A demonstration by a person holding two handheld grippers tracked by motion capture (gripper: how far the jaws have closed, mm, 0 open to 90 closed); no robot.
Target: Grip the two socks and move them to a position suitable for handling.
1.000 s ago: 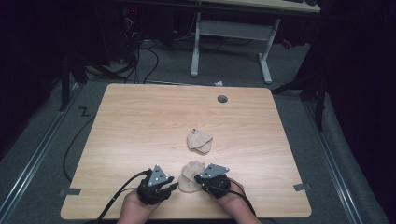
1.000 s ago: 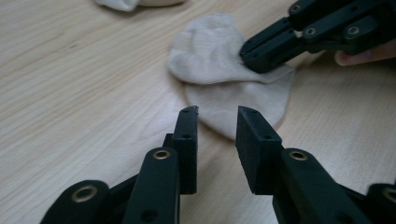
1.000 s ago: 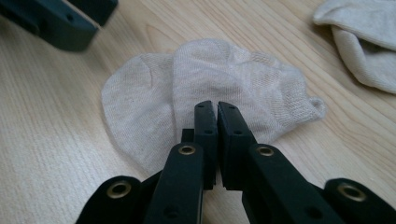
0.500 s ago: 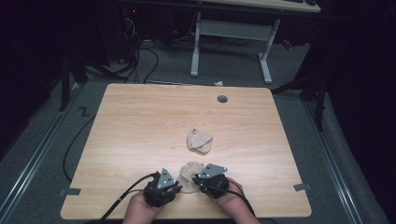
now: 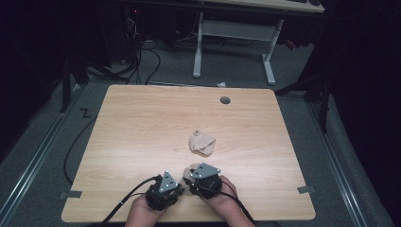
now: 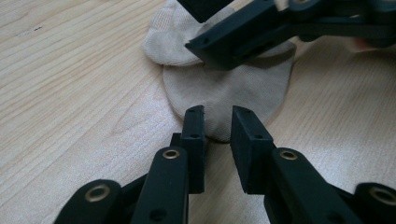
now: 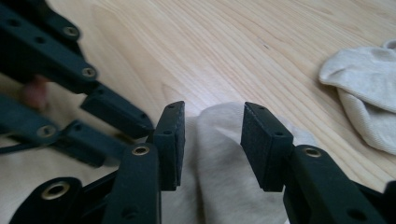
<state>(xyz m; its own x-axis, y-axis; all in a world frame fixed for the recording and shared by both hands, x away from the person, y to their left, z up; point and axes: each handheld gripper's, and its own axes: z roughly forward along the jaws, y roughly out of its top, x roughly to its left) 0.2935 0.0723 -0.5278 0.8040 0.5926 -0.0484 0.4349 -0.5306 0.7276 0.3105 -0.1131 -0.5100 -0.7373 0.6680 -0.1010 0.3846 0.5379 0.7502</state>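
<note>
A beige sock lies near the table's front edge, between my two grippers. In the left gripper view, my left gripper has its fingertips at the sock's near edge. Its jaws have just been closing and stand a little apart, and the hem lies flat between them, not pinched. My right gripper straddles a raised fold of the same sock. Its jaws have just been opening and stand wide, clear of the cloth. From above, the left gripper and right gripper sit side by side.
A second beige sock lies bunched at the middle of the wooden table. A round cable hole is near the far edge. Behind the table stand a white desk frame and floor cables.
The left gripper has edged right, closer to the near sock. The right gripper has shifted slightly over the sock. The middle sock has not moved.
</note>
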